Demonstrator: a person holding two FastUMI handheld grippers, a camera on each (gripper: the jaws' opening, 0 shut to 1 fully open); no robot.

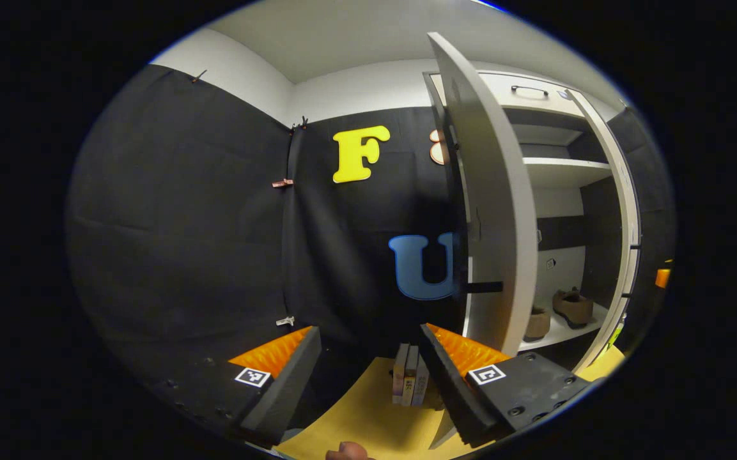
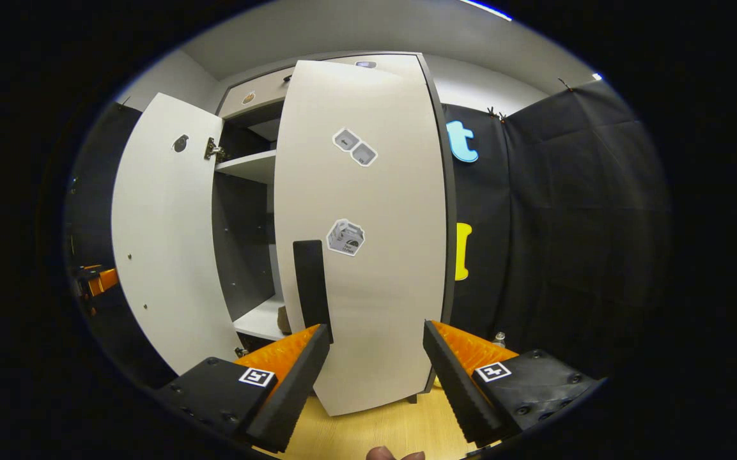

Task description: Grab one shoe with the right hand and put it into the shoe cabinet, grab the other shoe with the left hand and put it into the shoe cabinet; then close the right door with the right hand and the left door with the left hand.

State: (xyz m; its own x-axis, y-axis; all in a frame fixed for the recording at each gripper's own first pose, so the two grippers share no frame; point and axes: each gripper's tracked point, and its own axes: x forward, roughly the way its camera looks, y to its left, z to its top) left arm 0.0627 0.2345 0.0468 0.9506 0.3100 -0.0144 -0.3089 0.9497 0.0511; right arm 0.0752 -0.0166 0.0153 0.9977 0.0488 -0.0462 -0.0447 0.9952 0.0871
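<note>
Inside, two shoes (image 1: 574, 306) apparently toes outward, cabinet (image 1: 563, 332) shelf

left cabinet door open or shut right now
Open. In the left gripper view the left door stands edge-on, swung out from the cabinet, with both shoes visible on the bottom shelf behind it.

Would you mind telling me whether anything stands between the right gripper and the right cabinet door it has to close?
Nothing visible does. The right gripper is open and faces the outside of the right door, with bare floor between them. The door's black handle is unobstructed.
</note>
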